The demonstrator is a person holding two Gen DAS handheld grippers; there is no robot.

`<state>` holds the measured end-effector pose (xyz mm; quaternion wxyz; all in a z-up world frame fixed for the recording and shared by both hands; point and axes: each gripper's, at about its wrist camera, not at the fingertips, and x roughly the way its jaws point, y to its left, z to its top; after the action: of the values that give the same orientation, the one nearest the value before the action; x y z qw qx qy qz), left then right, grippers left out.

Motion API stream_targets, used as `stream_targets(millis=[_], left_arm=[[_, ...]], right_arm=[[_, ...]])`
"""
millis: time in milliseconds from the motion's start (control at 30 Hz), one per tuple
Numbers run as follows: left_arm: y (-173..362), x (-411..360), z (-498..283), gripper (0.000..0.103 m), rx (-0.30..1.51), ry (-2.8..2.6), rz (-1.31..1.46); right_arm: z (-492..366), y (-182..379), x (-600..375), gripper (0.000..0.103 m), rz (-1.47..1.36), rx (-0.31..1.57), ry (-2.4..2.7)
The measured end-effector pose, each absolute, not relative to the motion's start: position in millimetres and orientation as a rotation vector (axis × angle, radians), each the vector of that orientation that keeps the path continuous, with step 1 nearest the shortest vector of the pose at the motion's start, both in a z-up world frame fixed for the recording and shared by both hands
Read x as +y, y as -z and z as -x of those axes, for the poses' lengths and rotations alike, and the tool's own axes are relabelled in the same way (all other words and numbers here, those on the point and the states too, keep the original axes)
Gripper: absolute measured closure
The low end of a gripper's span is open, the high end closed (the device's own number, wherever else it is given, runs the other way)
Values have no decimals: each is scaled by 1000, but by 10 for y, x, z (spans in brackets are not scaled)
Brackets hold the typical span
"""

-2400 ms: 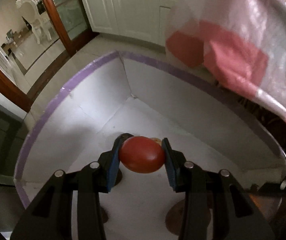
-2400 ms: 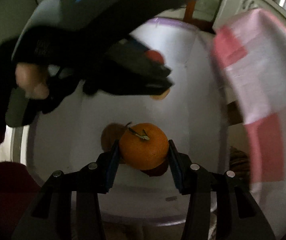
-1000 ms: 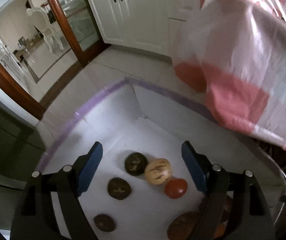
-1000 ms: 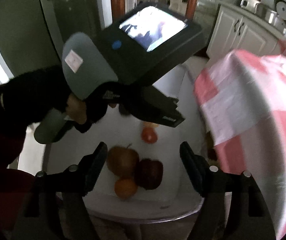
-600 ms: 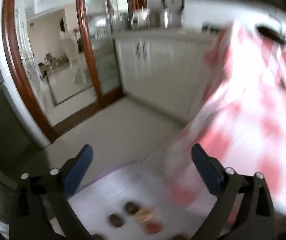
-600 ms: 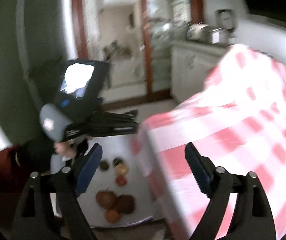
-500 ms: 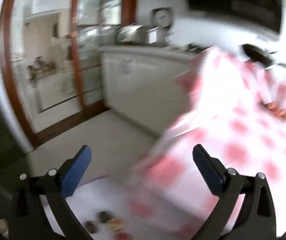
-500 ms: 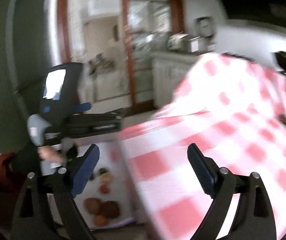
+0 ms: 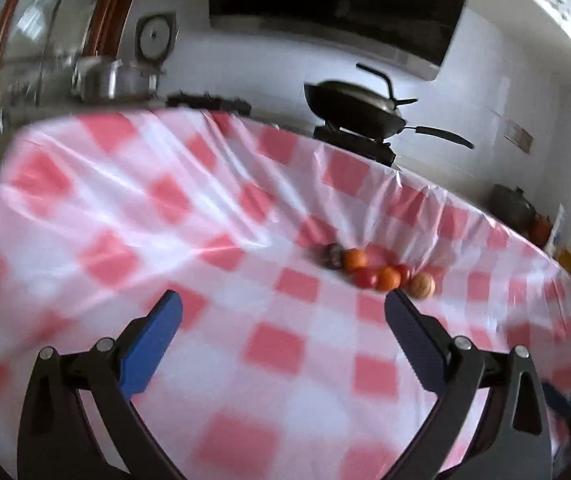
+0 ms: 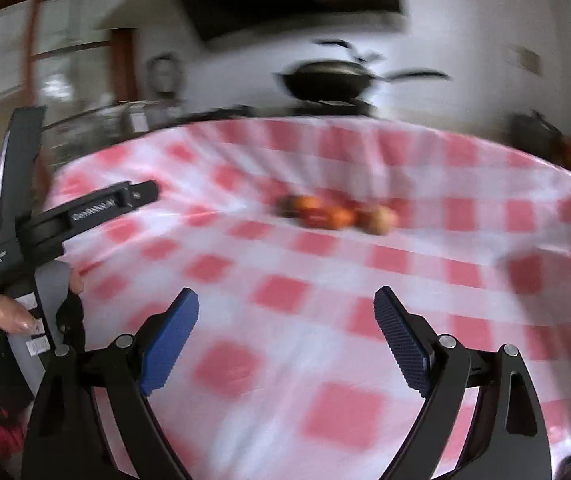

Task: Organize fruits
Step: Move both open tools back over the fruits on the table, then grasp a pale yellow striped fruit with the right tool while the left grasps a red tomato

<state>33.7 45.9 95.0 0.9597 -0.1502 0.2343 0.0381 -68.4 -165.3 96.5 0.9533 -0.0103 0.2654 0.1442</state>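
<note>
A cluster of several fruits (image 9: 377,274) lies on the red-and-white checked tablecloth (image 9: 189,208), toward its far right: two oranges, red tomatoes, a dark fruit (image 9: 331,256) and a tan one (image 9: 422,285). My left gripper (image 9: 281,304) hovers above the cloth, short of the cluster, open and empty. In the blurred right wrist view the same fruits (image 10: 337,214) lie ahead of my right gripper (image 10: 285,296), which is also open and empty. The left gripper (image 10: 141,194) shows there at the left, held by a gloved hand (image 10: 1,316).
Behind the table runs a counter with a black wok (image 9: 355,110) on a burner, a steel pot (image 9: 113,76) and a dark kettle (image 9: 511,208). A dark hood (image 9: 325,0) hangs above. The cloth drops off at the table's left edge.
Both grippers let go of their fruits in the white box on the floor and opened wide. They then swung up and across, and now face the tabletop with its fruits.
</note>
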Motion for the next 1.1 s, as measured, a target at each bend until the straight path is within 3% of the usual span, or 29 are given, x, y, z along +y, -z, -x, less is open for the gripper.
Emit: stream_targets(millis=[200, 567, 933, 1100], left_arm=[[-625, 198, -1246, 2, 529, -160, 471], [-321, 606, -1560, 2, 531, -211, 646], [-342, 616, -1529, 2, 534, -210, 617], [-342, 568, -1544, 2, 552, -204, 590]], right_arm=[[38, -741, -2335, 16, -178, 612, -157], [-906, -503, -2267, 16, -144, 723, -101], [-1969, -227, -1757, 31, 57, 872, -22], [-2185, -180, -1764, 46, 47, 895, -23]])
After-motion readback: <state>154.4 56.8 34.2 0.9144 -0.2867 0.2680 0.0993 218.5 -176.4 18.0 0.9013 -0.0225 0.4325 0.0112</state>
